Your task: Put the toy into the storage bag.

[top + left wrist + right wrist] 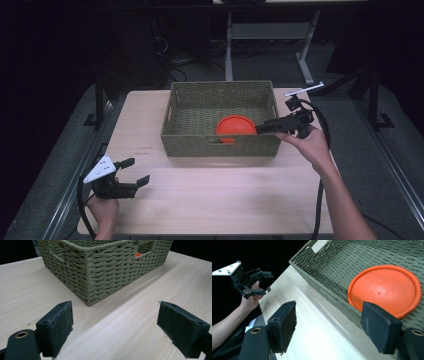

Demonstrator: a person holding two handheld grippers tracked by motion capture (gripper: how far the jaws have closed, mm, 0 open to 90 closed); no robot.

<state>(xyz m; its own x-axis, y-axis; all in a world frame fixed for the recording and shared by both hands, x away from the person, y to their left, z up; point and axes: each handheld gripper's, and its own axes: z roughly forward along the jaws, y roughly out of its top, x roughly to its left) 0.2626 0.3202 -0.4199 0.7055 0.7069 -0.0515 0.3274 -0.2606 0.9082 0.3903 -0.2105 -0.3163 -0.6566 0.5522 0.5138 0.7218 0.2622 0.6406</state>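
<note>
Looking down from the high view, the orange disc (235, 127) lies inside the woven basket (220, 145) towards its near right side, with the right gripper (264, 127) at the basket's right wall, jaws spread and empty, while the left gripper (136, 173) rests near the table's (210, 200) near left corner. Left gripper view: jaws wide apart, nothing between them, basket corner ahead. Right gripper view: jaws wide, straddling the basket's wall, disc just beyond, untouched.
</note>
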